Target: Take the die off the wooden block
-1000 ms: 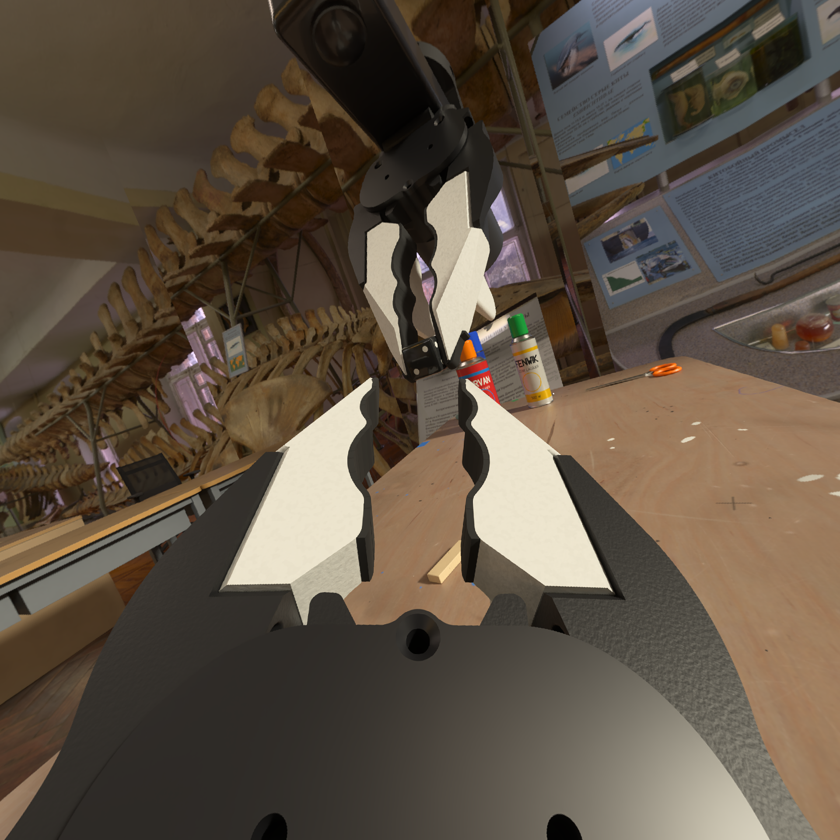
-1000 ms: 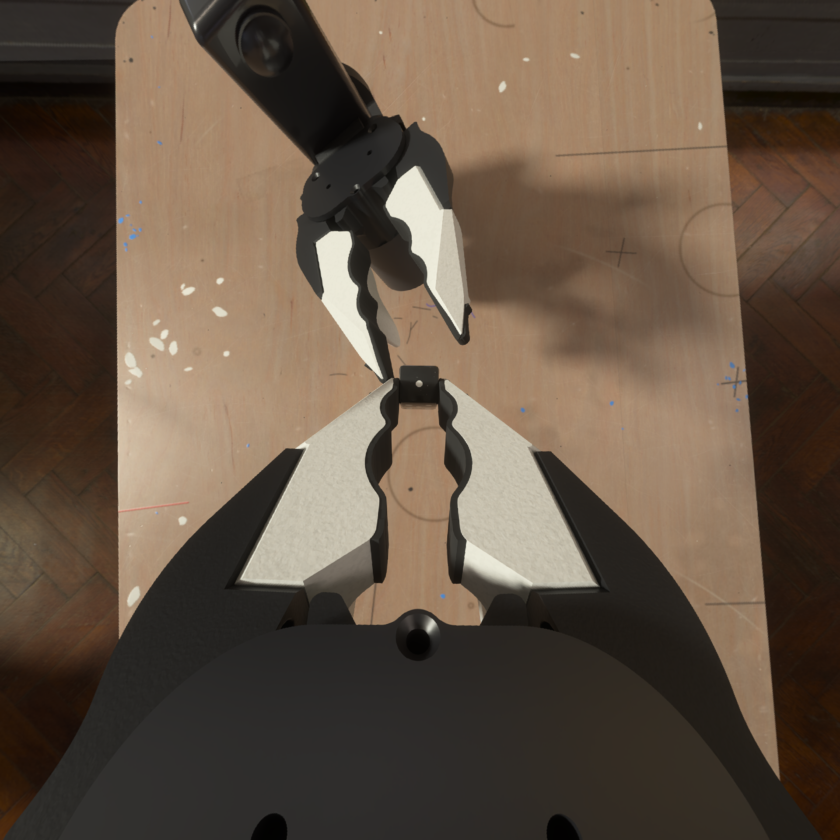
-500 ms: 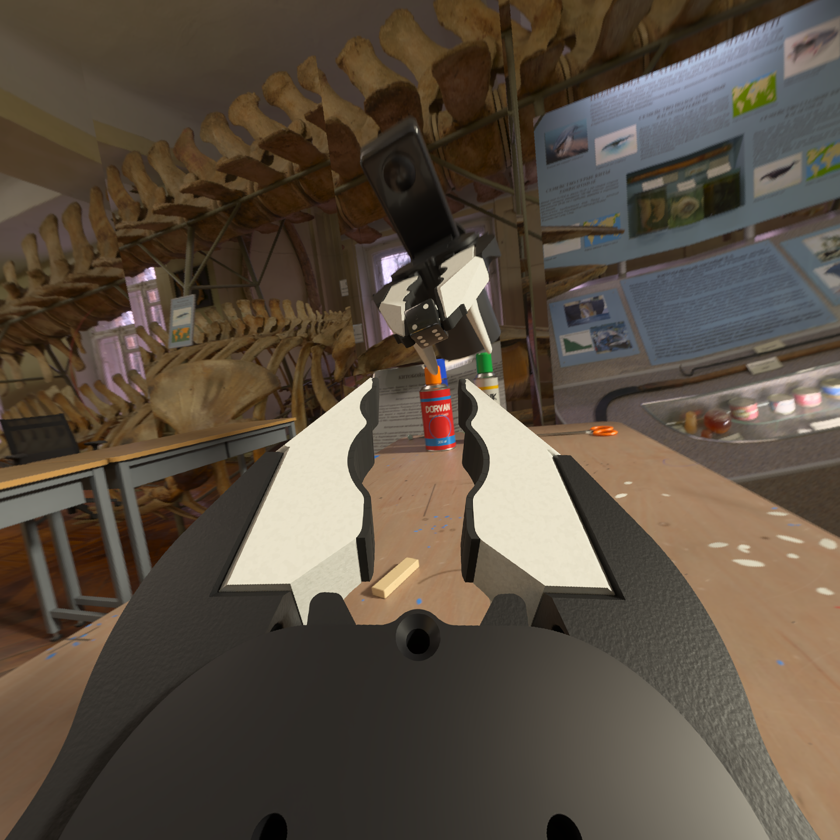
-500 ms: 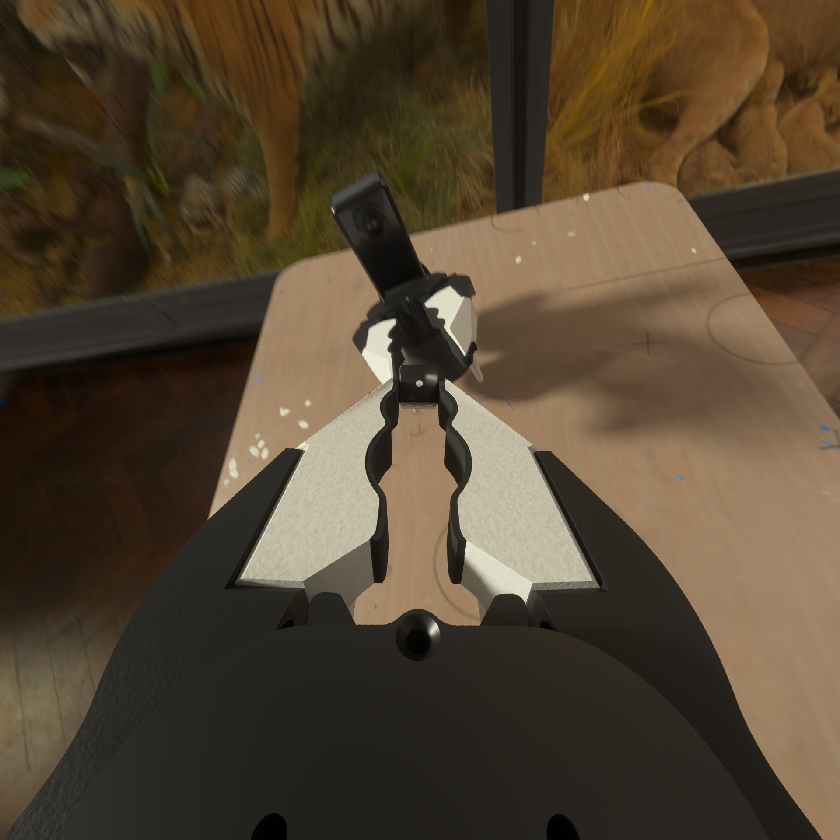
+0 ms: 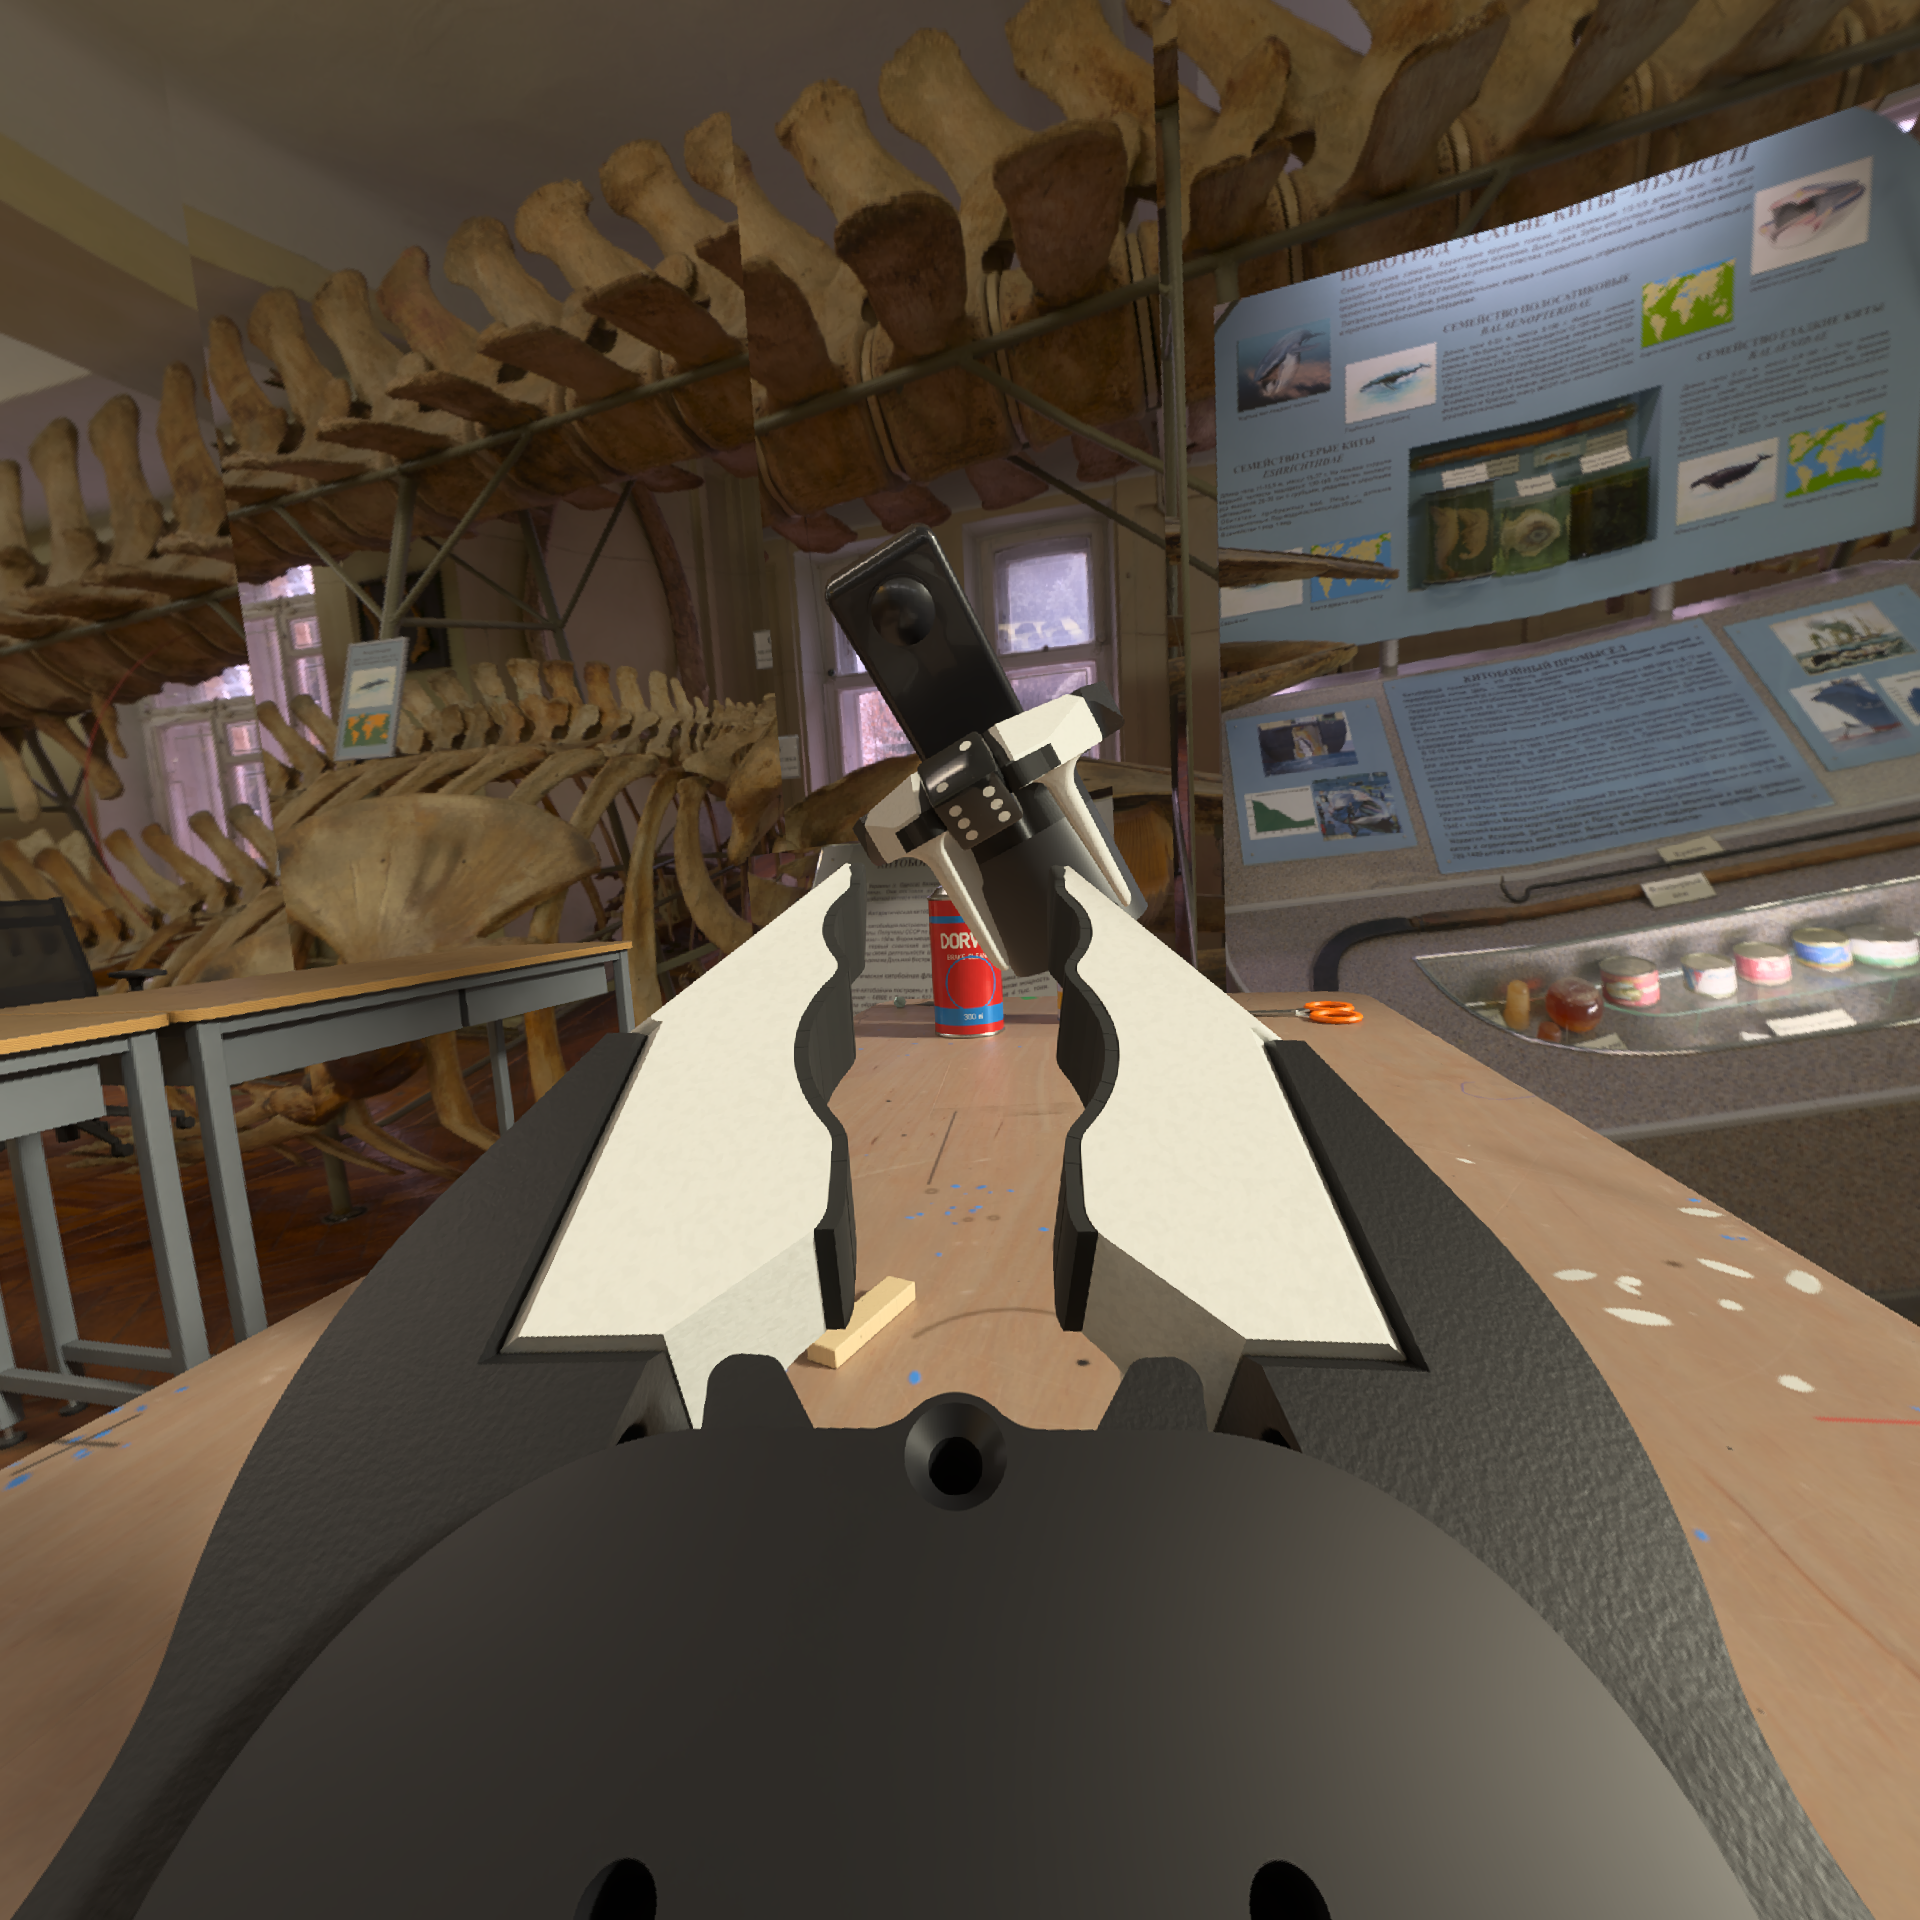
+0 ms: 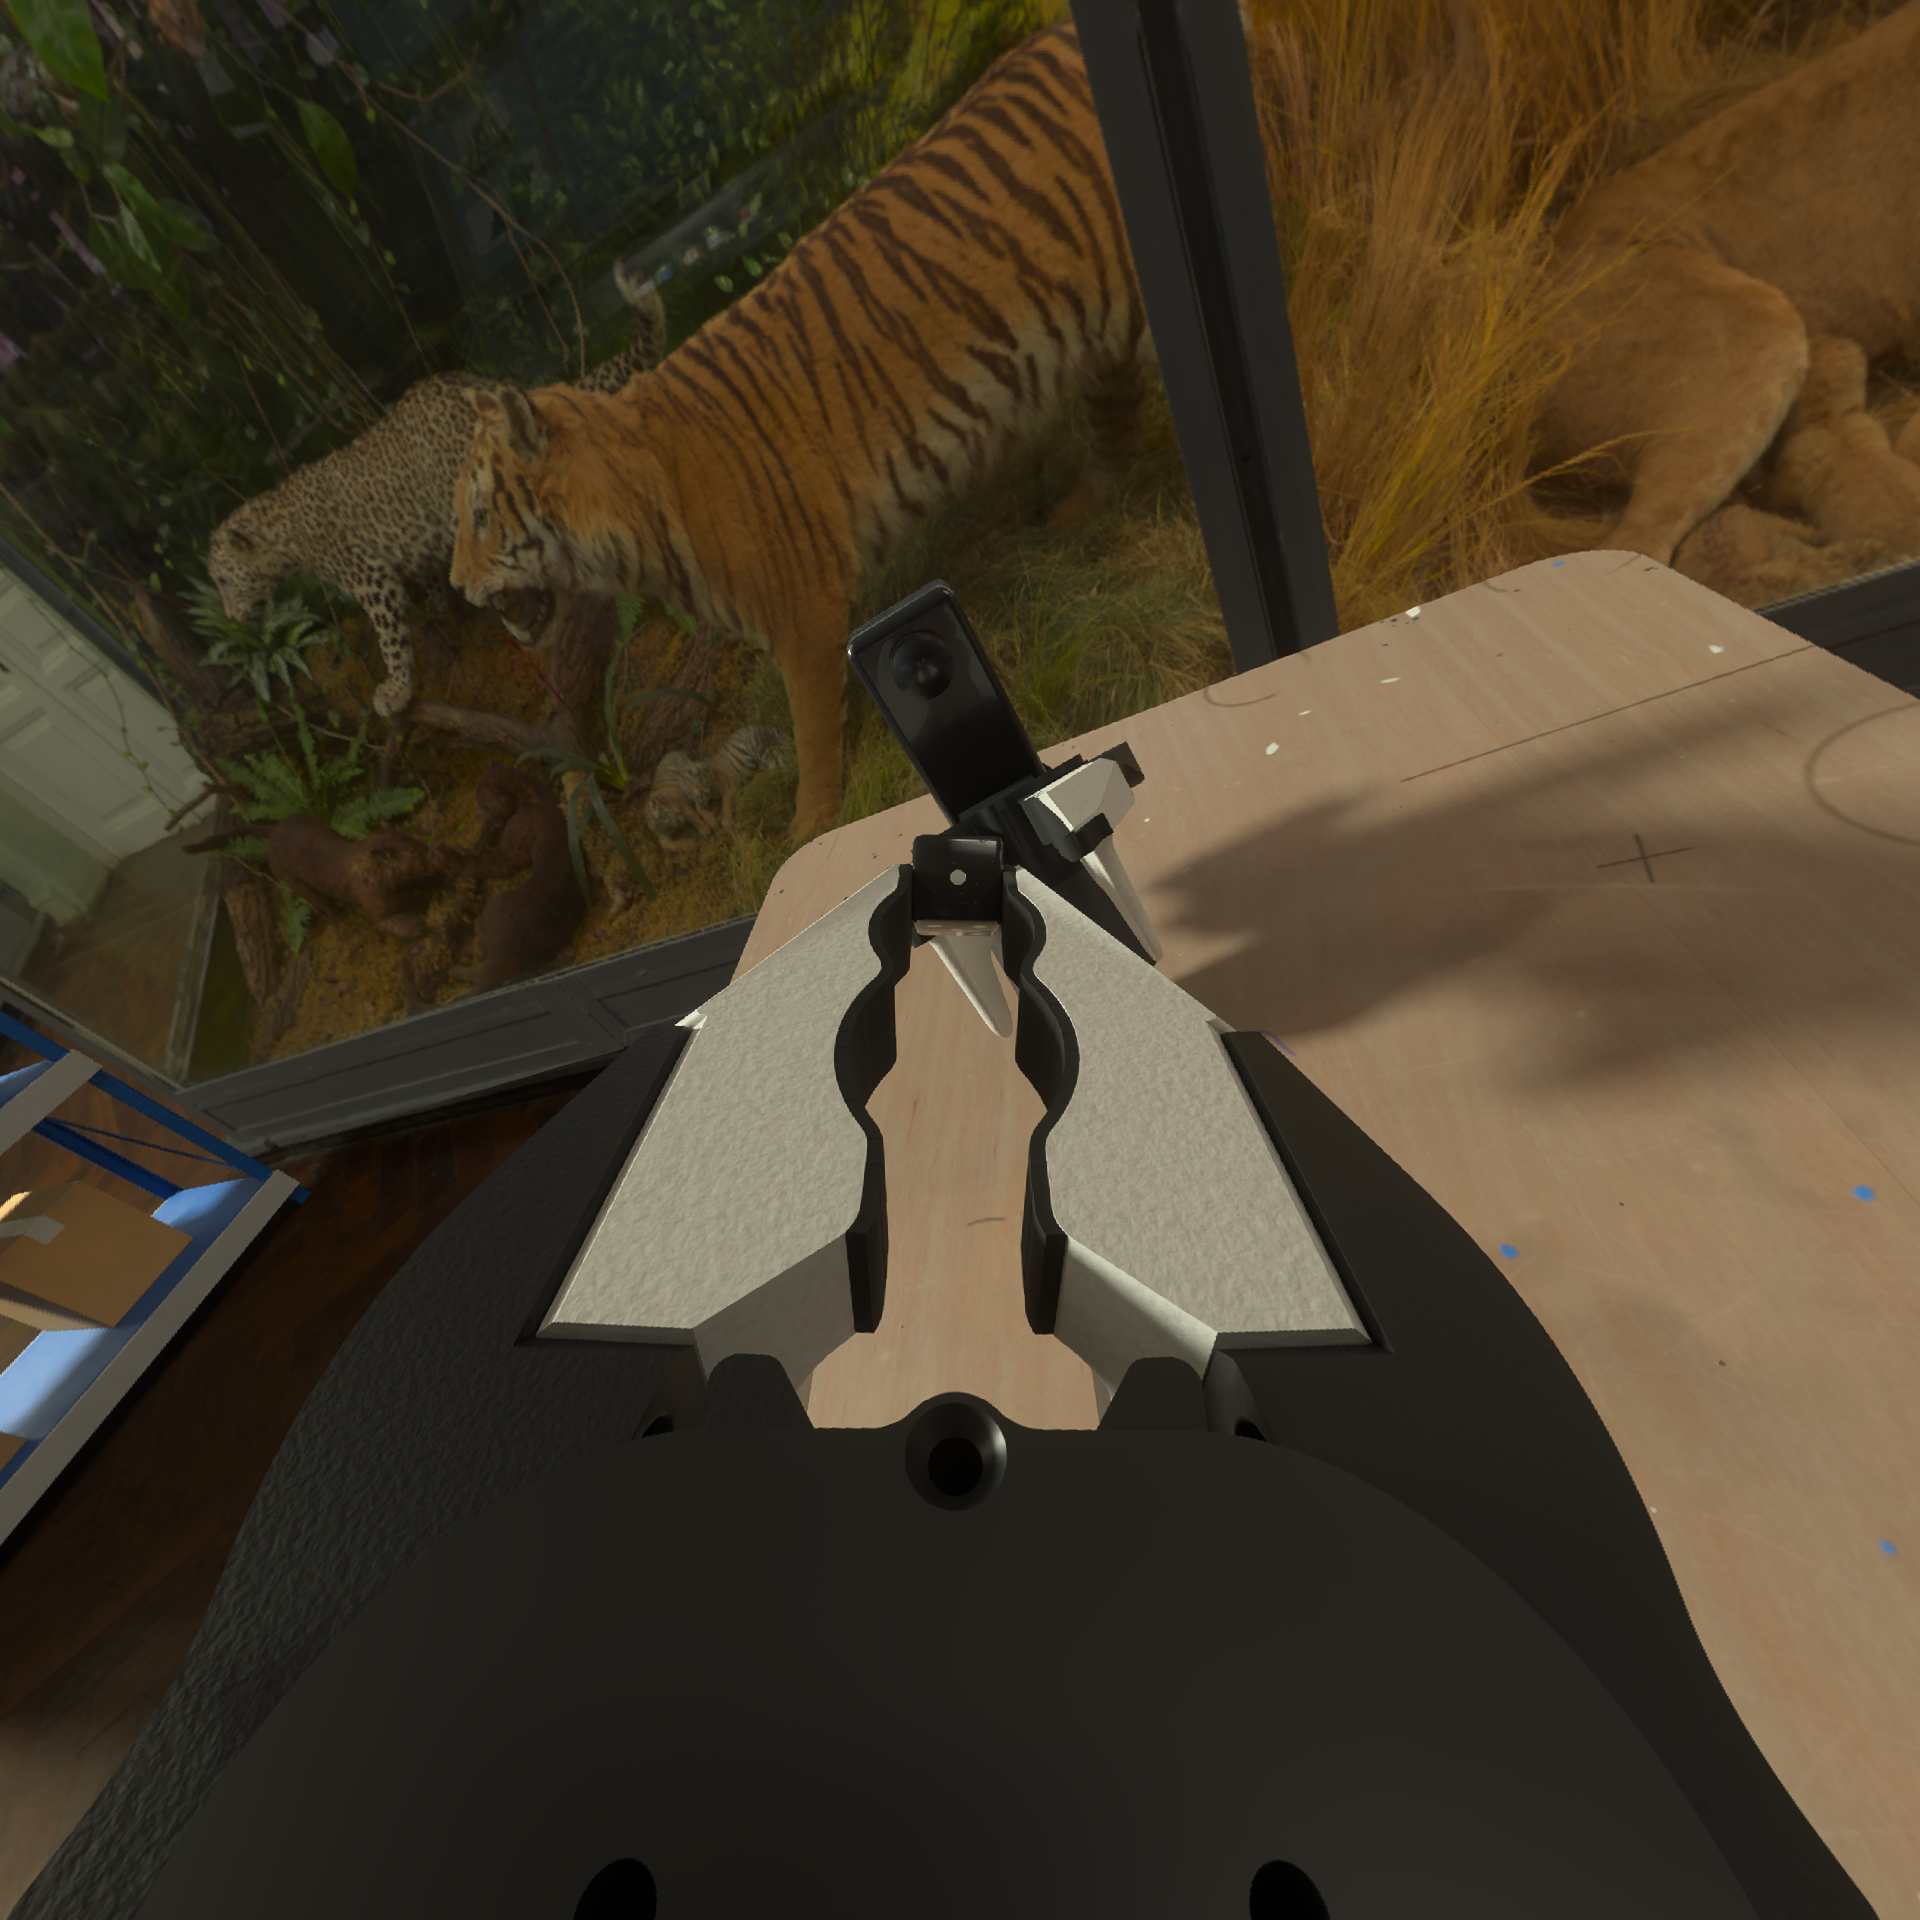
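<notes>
My right gripper (image 6: 956,912) is shut on a black die with white pips (image 6: 956,875) and holds it in the air above the table. The die also shows in the left wrist view (image 5: 982,816), clamped between the right gripper's white fingers, well above the table and beyond my left fingertips. My left gripper (image 5: 961,896) is open and empty. The small pale wooden block (image 5: 862,1335) lies flat on the table between the bases of my left fingers, with nothing on it. The block does not show in the right wrist view.
The wooden table (image 5: 1507,1299) stretches ahead with a red spray can (image 5: 966,982) and orange scissors (image 5: 1332,1011) at its far end. Grey desks (image 5: 312,1003) stand to the left. In the right wrist view the table's rounded far end (image 6: 1558,1039) meets a glass display wall.
The right gripper has carried the die up and away from the left gripper. Both cameras have tilted up from the table. The block has stayed on the table.
</notes>
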Controlling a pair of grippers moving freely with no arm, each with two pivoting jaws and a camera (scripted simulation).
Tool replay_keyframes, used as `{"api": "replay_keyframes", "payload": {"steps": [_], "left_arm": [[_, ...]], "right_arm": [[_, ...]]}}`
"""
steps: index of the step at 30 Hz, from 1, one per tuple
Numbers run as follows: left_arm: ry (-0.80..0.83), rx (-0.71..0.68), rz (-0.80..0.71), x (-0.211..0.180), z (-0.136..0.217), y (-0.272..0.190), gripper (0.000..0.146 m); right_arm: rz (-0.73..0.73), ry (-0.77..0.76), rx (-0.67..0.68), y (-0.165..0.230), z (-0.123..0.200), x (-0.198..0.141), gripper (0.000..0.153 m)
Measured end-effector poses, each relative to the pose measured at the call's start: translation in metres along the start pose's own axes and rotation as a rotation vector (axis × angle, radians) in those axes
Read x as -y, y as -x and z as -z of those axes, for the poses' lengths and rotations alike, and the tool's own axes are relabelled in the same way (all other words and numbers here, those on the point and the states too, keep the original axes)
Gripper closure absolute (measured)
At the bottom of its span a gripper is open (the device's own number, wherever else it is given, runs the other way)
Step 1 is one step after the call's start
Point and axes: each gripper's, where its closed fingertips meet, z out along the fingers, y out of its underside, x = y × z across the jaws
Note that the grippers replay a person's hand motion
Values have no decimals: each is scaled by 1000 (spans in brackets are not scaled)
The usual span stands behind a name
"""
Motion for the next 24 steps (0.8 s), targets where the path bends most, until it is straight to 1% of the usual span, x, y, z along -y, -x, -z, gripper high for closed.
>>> {"api": "replay_keyframes", "payload": {"steps": [2,4,7,10,12,24], "left_arm": [[-1,-1,1,0,0,0,111],[0,-3,1,0,0,0,111],[1,-6,4,-1,0,-1,111],[1,-11,14,-2,-1,-1,111],[1,-14,17,-2,-1,-2,112],[-23,-22,17,1,0,-4,112]], "right_arm": [[1,2,0,0,-1,-1,137],[14,34,-29,-4,-2,-4,137],[106,172,-118,-10,-5,-14,137],[217,288,-155,-8,-8,-17,137],[262,342,-166,-6,-9,-16,136],[327,510,-179,-4,-8,-15,136]]}}
